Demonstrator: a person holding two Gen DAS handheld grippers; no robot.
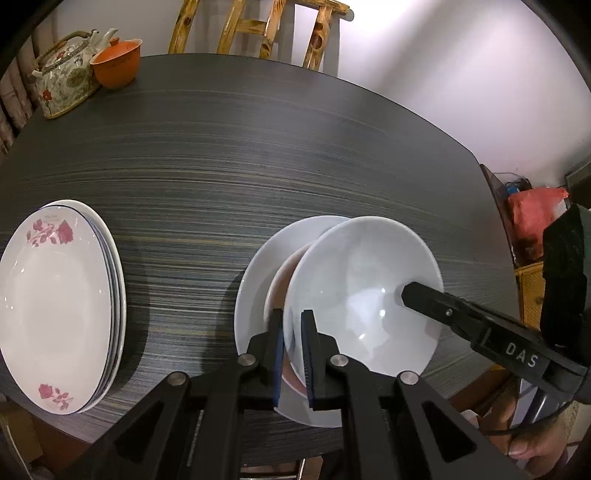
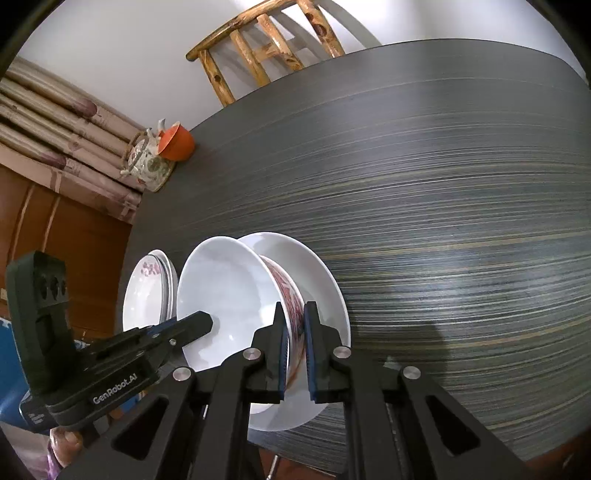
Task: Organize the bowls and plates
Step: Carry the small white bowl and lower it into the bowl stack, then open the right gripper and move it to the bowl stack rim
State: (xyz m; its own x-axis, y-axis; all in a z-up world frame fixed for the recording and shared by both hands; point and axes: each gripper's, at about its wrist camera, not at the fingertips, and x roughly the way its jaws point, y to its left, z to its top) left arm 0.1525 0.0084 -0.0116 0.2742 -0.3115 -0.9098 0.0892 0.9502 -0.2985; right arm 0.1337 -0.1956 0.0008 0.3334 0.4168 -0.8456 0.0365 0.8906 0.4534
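Note:
A white bowl [image 1: 364, 291] with a red-patterned outside [image 2: 286, 291] sits tilted on a white plate [image 1: 255, 280] near the table's front edge. My left gripper [image 1: 292, 325] is shut on the bowl's near rim. My right gripper [image 2: 294, 317] is shut on the rim on the opposite side; one of its fingers [image 1: 424, 295] reaches inside the bowl in the left wrist view. A stack of white plates with pink roses [image 1: 55, 306] lies to the left; it also shows in the right wrist view [image 2: 147, 291].
A floral teapot [image 1: 66, 79] and an orange cup [image 1: 116, 62] stand at the far left corner of the dark striped table [image 1: 295, 147]. A wooden chair [image 1: 258, 26] stands behind the table. A red bag [image 1: 535, 214] lies off the right edge.

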